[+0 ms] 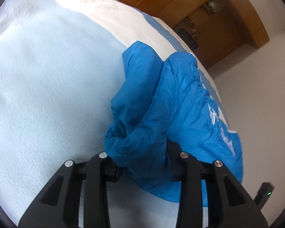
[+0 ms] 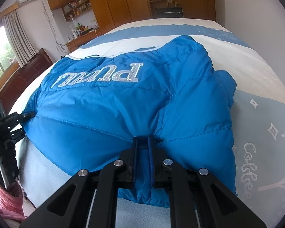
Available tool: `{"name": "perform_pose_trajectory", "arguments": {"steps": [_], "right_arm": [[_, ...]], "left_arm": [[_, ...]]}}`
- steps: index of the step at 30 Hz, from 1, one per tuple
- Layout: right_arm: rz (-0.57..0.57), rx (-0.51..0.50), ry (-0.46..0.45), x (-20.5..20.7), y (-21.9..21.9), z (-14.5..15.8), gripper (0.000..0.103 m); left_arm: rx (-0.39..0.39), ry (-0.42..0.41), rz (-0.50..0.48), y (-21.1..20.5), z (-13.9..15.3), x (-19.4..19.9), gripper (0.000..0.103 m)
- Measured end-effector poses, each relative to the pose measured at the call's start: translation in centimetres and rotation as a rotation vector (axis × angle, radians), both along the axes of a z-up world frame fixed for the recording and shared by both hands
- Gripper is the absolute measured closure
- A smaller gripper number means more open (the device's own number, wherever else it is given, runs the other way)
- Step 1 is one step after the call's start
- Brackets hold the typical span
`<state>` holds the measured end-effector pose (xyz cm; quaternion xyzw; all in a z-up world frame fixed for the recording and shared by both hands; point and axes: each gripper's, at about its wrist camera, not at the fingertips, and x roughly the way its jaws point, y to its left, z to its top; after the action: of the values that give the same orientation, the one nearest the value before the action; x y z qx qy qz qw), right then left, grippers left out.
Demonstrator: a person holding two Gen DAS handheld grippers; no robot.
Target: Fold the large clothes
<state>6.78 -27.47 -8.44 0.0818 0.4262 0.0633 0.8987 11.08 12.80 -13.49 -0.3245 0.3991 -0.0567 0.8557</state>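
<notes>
left gripper [image 1: 144, 163]: jaws clamp blue puffer jacket [image 1: 171, 104] bunched ahead | right gripper [image 2: 142, 146]: pinches hem | advice: lift evenly, keep hem taut

A blue puffer jacket [image 2: 108, 114] lies on the bed [image 1: 47, 85].

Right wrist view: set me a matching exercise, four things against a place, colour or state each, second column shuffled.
Things:
1. blue jacket
2. right tool
3. bedspread
4. wooden cabinets

Descriptions:
A. pale blue with white "Coffee" lettering
B. shut on the jacket's near edge
C. at the back of the room
D. bright blue, lying on the bedspread

Pairs: 1-D, 2-B, 3-A, 4-C
</notes>
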Motion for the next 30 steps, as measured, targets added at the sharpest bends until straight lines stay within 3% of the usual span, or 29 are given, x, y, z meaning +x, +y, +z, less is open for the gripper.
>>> {"name": "perform_pose_trajectory", "arguments": {"steps": [7, 12, 16, 23, 30], "right_arm": [[0.01, 0.004, 0.011, 0.0, 0.0, 0.4, 0.092], [0.037, 0.055, 0.009, -0.6, -1.4, 3.0, 0.089], [-0.017, 0.052, -0.02, -1.4, -4.1, 6.2, 0.089], [-0.076, 0.017, -0.047, -2.7, -6.6, 10.1, 0.088], [-0.084, 0.014, -0.043, -3.4, -7.0, 10.8, 0.088]], "left_arm": [[-0.009, -0.018, -0.019, 0.1, 0.5, 0.0, 0.071], [0.077, -0.083, -0.034, -1.0, 3.3, -0.6, 0.075], [0.168, -0.186, -0.067, -3.4, 7.8, -1.2, 0.076], [0.323, -0.354, -0.227, -12.2, 14.9, -2.0, 0.076], [0.388, -0.415, -0.433, -22.6, 16.8, -1.8, 0.076]]}}
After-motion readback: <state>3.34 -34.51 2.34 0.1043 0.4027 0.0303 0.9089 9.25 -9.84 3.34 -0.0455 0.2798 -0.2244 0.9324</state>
